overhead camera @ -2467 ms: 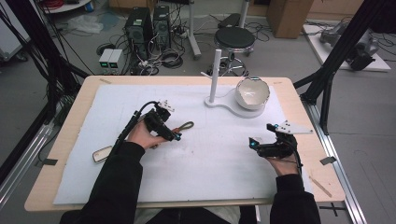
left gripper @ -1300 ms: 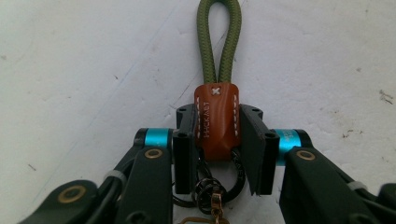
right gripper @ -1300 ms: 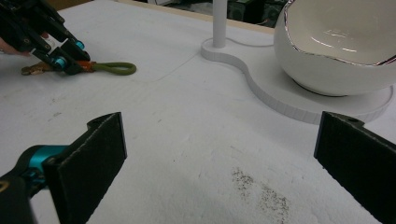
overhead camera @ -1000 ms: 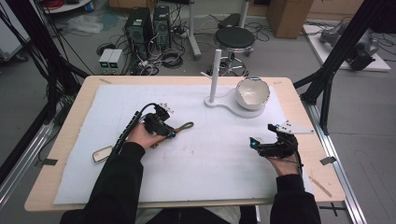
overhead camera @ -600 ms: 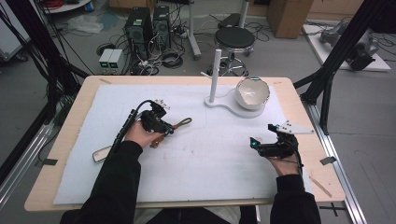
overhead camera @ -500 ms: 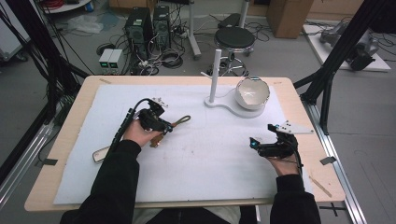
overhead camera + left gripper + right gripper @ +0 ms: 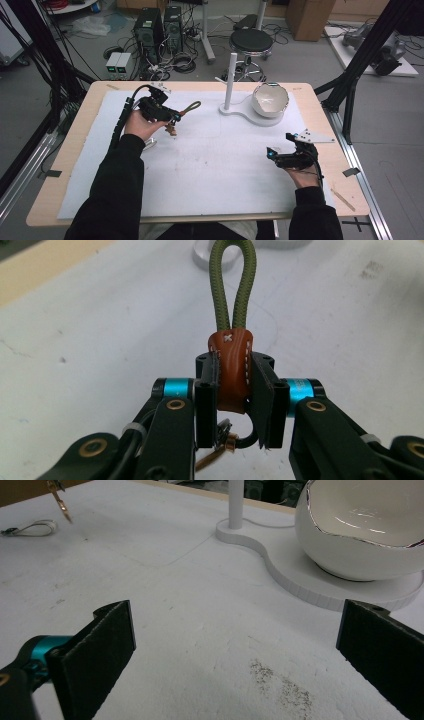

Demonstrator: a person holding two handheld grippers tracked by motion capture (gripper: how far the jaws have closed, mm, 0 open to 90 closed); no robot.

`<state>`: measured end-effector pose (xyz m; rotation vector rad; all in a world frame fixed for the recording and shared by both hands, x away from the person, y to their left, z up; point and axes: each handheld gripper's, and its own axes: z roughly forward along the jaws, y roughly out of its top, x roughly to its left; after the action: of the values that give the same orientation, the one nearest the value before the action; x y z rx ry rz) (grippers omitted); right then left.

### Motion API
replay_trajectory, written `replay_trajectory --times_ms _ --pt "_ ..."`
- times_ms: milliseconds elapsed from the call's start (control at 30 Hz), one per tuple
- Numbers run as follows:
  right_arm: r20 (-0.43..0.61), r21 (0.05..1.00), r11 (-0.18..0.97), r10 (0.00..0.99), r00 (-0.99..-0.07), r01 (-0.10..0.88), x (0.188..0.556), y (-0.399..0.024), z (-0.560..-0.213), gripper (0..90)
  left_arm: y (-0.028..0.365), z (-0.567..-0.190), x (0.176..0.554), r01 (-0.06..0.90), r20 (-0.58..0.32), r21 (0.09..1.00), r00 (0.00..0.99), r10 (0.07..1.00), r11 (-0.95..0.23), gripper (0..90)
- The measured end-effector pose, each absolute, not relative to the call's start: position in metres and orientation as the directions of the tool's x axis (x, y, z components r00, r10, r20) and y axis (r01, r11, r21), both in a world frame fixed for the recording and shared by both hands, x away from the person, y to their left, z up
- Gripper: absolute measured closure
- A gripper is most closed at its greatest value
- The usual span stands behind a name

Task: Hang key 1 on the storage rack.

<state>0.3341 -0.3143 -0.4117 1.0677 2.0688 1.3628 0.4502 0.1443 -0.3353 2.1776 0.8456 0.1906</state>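
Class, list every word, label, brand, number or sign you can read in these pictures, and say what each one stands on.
No readable text anywhere.
Leather tab of the keyring held in the left gripper: a stitched cross, no letters.
Boxes on the floor: any labels are too small and blurred to read.
Bowl and its white stand: no markings to be seen.

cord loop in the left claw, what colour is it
Olive green, above a brown leather tab; the cord loop shows best in the left gripper view.
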Motion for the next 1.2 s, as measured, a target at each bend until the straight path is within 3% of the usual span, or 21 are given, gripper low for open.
replay_trajectory --times_ms 1200 --pt "0.054 0.906 0.212 0.8 -0.597 0.366 0.335 -0.316 -0.412 1.3 0.12 -0.276 0.492 0.467 -0.076 0.755 0.76 0.646 -0.461 73.8"
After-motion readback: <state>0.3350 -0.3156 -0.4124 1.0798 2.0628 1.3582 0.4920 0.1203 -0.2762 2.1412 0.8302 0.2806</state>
